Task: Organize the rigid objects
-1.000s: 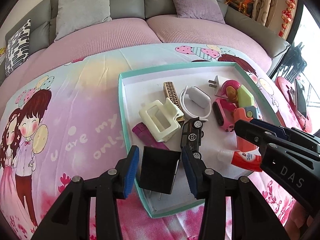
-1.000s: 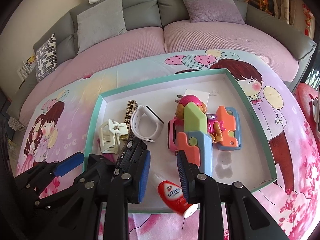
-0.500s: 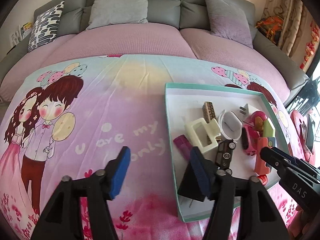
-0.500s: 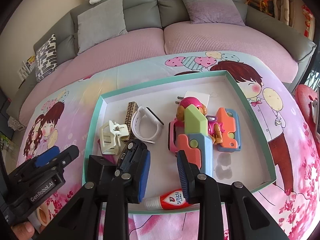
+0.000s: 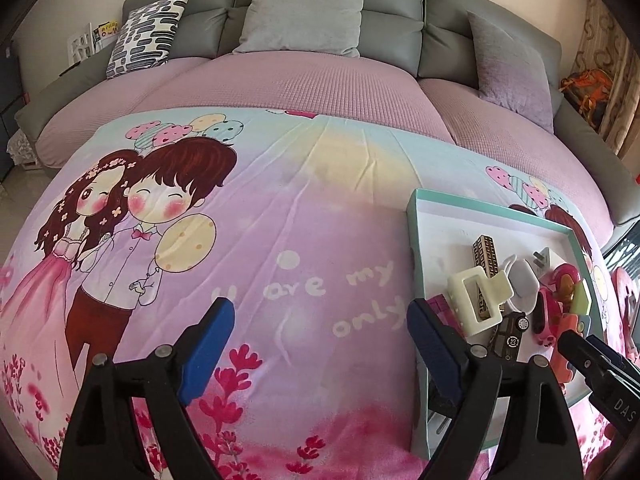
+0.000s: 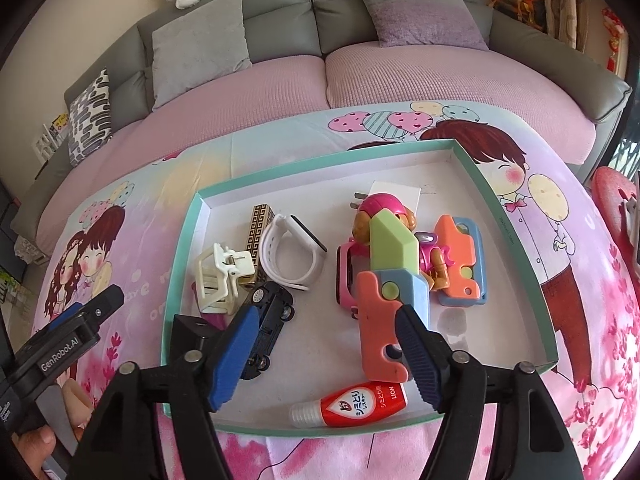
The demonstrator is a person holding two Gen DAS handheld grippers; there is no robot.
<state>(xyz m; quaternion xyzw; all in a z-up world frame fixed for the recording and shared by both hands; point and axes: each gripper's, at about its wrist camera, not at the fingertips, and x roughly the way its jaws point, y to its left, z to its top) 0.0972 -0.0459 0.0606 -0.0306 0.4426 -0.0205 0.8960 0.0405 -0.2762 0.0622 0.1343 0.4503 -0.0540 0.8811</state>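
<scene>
Both tools' jaws have just been opening and hold nothing: the right tool (image 6: 324,356) straddles the red-and-white glue tube (image 6: 352,404) lying inside the shallow teal-rimmed white tray (image 6: 516,236); the left tool (image 5: 320,344) hangs over the cartoon-print bedspread (image 5: 280,220). The tube, beside the low rim, could roll out.

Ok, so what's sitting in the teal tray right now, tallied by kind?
Toys: 4 (black car, pink pup vehicle, orange-blue knife toy, orange-blue block toy)
Cream claw clip: 1
White watch: 1
Plug adapter: 1
Gold patterned bar: 1
Red tube: 1
Black box: 1
Magenta item, mostly hidden: 1
Total: 11
</scene>
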